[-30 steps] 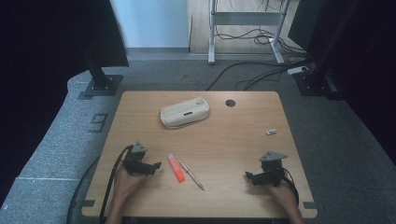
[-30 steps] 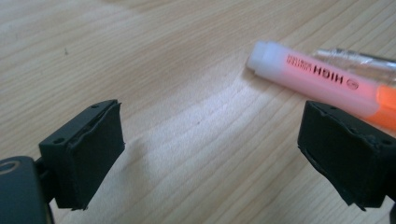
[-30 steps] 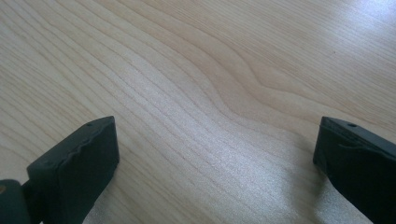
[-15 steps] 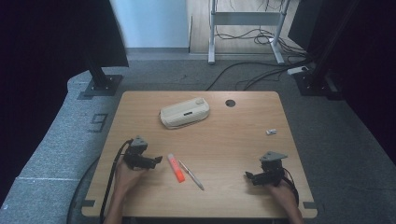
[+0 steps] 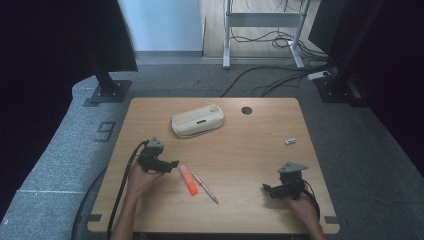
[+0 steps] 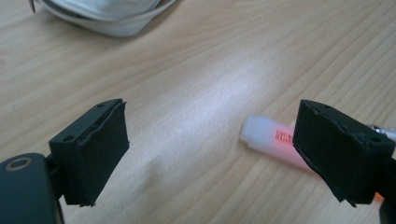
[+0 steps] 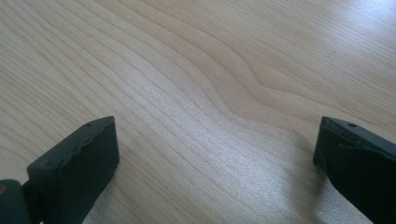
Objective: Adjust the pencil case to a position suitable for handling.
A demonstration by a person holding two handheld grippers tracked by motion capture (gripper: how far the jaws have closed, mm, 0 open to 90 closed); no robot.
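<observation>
Left gripper (image 5: 172, 163): jaws spread wide, nothing between them; held near left of table, tips just beside the highlighter's white end.
Right gripper (image 5: 267, 189): jaws spread, bare wood between; near right.
Orange plastic highlighter with white cap (image 5: 188, 179): flat on light wooden table (image 5: 260, 135), near centre, untouched.
Slim silver pen (image 5: 205, 188): just right of highlighter.
Cream zipped pencil case (image 5: 198, 120): far centre, well apart.

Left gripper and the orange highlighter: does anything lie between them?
Nothing: the left gripper view shows bare table between the left gripper, jaws open, and the orange highlighter.
</observation>
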